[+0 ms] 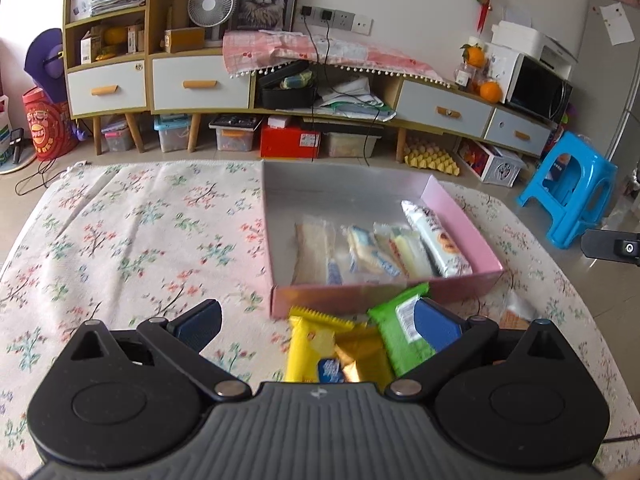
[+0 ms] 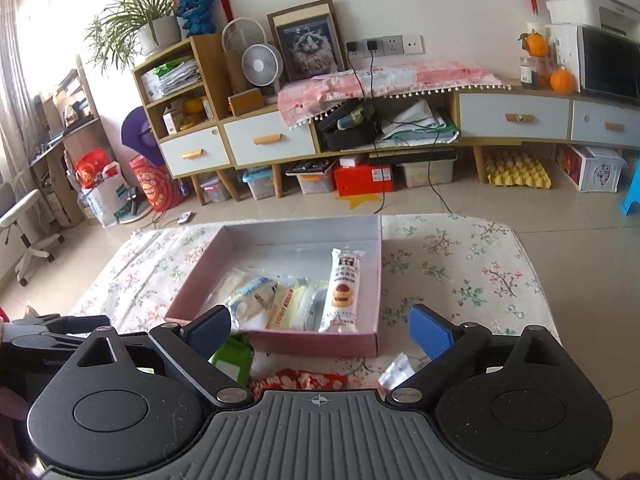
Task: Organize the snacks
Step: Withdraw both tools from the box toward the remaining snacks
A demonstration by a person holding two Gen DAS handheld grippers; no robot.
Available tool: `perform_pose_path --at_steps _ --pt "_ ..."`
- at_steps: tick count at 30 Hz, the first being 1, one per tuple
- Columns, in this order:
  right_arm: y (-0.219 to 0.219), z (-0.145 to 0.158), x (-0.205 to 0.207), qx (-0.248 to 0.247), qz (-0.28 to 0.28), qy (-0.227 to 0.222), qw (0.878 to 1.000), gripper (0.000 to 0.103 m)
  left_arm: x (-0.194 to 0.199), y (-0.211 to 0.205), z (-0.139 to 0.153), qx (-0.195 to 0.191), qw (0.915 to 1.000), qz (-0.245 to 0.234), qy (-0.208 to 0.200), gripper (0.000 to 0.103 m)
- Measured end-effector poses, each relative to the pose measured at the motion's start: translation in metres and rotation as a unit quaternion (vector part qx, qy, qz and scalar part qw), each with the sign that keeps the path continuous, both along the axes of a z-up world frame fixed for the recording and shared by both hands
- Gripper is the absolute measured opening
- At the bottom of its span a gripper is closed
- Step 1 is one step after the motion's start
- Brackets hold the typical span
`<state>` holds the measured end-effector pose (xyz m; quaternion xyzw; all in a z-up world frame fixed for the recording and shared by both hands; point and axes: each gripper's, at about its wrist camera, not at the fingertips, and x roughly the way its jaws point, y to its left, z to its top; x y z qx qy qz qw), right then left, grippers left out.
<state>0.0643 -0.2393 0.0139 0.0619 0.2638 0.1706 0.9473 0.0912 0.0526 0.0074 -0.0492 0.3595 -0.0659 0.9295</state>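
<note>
Both hand-held grippers gape, empty. Left hand-held gripper: centre on yellow packet (green packet crowds it at 3 o'clock), then pink box at 12.

The left gripper is seen with its jaws spread wide above a floral tablecloth. Between the fingers, a yellow packet, a gold packet and a green packet are found; the green one lies against the right-hand finger. Just ahead, a pink box is placed, with several pale wrapped snacks laid side by side inside.
</note>
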Motion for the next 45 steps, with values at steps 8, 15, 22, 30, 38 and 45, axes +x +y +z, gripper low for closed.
perform_pose_path --at_steps 8,15,22,30,38,45 --pt "-0.01 -0.019 -0.012 -0.013 0.011 0.014 1.0 0.098 -0.024 0.011 -0.007 0.017 0.9998 -0.014 0.0 0.103" --pt "-0.022 -0.04 -0.019 -0.025 0.01 0.012 1.0 0.098 -0.037 0.019 -0.02 0.038 0.999 -0.023 0.007 0.103" --pt "-0.021 -0.06 -0.029 -0.071 0.025 0.023 0.997 0.098 -0.044 0.01 -0.035 0.064 0.9966 -0.045 0.026 0.103" --pt "-0.006 -0.076 -0.046 -0.123 0.129 0.051 0.983 0.098 -0.054 -0.016 -0.035 0.067 0.9915 -0.109 0.025 0.103" --pt "-0.021 -0.051 -0.059 -0.115 0.196 0.038 0.973 0.098 -0.061 -0.027 -0.02 0.083 0.9859 -0.144 0.024 0.102" --pt "-0.024 -0.062 -0.063 -0.174 0.25 0.09 0.948 0.098 -0.067 -0.032 -0.026 0.037 0.9773 -0.188 0.091 0.1"
